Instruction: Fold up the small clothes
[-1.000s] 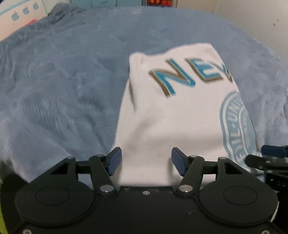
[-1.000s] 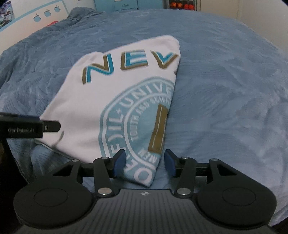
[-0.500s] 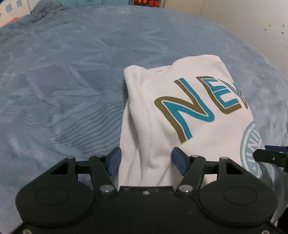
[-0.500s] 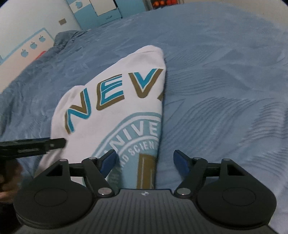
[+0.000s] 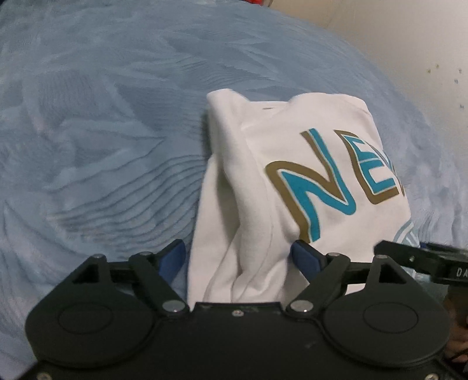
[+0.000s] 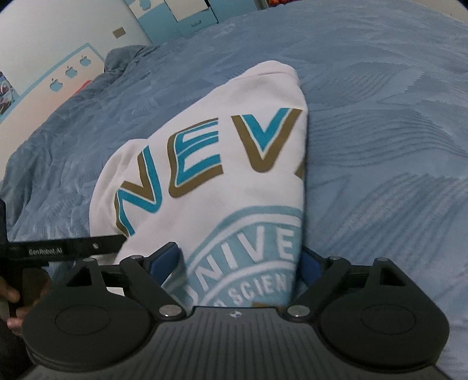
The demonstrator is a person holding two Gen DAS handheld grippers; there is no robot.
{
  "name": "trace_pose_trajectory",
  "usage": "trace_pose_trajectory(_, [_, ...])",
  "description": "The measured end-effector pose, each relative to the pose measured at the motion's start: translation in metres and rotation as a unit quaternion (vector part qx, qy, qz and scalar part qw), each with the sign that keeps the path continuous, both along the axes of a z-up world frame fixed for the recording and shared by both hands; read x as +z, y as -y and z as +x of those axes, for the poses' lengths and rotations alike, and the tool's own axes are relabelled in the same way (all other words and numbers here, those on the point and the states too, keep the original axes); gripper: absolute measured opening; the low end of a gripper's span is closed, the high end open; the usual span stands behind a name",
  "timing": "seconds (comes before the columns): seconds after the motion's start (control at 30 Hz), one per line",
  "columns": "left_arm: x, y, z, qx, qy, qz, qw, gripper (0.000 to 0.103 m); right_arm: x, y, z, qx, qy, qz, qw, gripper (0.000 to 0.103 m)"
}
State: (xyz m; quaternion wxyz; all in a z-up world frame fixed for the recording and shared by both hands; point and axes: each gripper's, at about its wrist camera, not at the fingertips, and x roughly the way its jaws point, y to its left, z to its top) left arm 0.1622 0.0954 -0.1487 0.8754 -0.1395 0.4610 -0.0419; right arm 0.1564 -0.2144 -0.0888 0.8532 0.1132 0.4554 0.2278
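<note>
A white folded shirt (image 5: 257, 140) printed with teal-and-gold letters "NEV" and a pale blue round seal lies on a blue bedspread (image 5: 102, 146). My left gripper (image 5: 238, 257) is open, its blue pads on either side of the shirt's rumpled left edge. In the right wrist view the same shirt (image 6: 219, 198) runs between the wide-apart pads of my right gripper (image 6: 237, 263), which is open over the seal print. The shirt's near end is hidden under both gripper bodies. Each gripper shows in the other's view: the right gripper (image 5: 424, 260), the left gripper (image 6: 67, 248).
The bedspread (image 6: 380, 146) extends all around the shirt. A pale wall (image 5: 409, 43) borders the bed on the right. A panel with apple decals (image 6: 67, 73) and blue-white cabinets (image 6: 190, 14) stand behind the bed. A hand (image 6: 11, 295) holds the left gripper.
Both grippers have moved forward along the shirt, so its lower part now lies under them. The right gripper's pads have spread wider apart.
</note>
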Motion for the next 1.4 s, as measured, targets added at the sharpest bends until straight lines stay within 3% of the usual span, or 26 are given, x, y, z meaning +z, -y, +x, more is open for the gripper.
trace_pose_trajectory(0.1, [0.001, 0.012, 0.005, -0.009, 0.016, 0.018, 0.9997, 0.084, -0.004, -0.007, 0.003, -0.001, 0.005, -0.008, 1.0, 0.103])
trace_pose_trajectory(0.23, [0.002, 0.01, 0.011, -0.002, 0.012, -0.003, 0.9999, 0.083, -0.006, -0.011, 0.007, 0.002, 0.005, -0.013, 1.0, 0.103])
trace_pose_trajectory(0.27, [0.004, 0.009, 0.01, -0.009, 0.015, -0.016, 0.9997, 0.076, -0.005, -0.01, 0.007, -0.001, 0.006, -0.011, 1.0, 0.103])
trace_pose_trajectory(0.3, [0.005, 0.011, 0.009, -0.025, 0.018, -0.036, 0.9989, 0.075, -0.005, -0.007, 0.005, -0.008, 0.008, -0.009, 1.0, 0.102])
trace_pose_trajectory(0.33, [0.008, 0.014, 0.006, -0.037, 0.022, -0.044, 0.9981, 0.075, -0.002, -0.004, 0.003, -0.015, 0.013, -0.004, 1.0, 0.09])
trace_pose_trajectory(0.43, [0.01, 0.034, 0.003, -0.053, 0.035, 0.007, 0.9979, 0.073, 0.004, 0.005, 0.001, -0.026, 0.014, 0.019, 0.999, 0.06])
trace_pose_trajectory(0.5, [0.012, 0.037, 0.0, -0.046, 0.047, 0.005, 0.9978, 0.064, 0.006, 0.009, 0.002, -0.03, 0.015, 0.027, 0.999, 0.048])
trace_pose_trajectory(0.57, [0.018, 0.036, -0.004, -0.043, 0.058, 0.01, 0.9973, 0.038, 0.009, 0.011, 0.001, -0.038, 0.023, 0.032, 0.999, 0.04])
trace_pose_trajectory(0.63, [0.026, 0.034, -0.008, -0.04, 0.066, 0.005, 0.997, 0.029, 0.014, 0.007, -0.003, -0.033, 0.038, 0.017, 0.999, 0.034])
trace_pose_trajectory(0.77, [0.03, 0.039, -0.021, -0.052, 0.089, 0.034, 0.9941, 0.025, 0.03, 0.0, -0.013, -0.019, 0.07, -0.005, 0.997, 0.029])
trace_pose_trajectory(1.03, [0.061, 0.057, -0.033, -0.053, 0.136, 0.015, 0.9891, 0.024, 0.068, 0.009, -0.026, -0.019, 0.118, -0.003, 0.993, 0.027])
trace_pose_trajectory(1.4, [0.105, 0.136, 0.006, -0.089, 0.192, -0.002, 0.9774, 0.025, 0.117, 0.071, -0.024, -0.068, 0.195, -0.029, 0.978, 0.027])
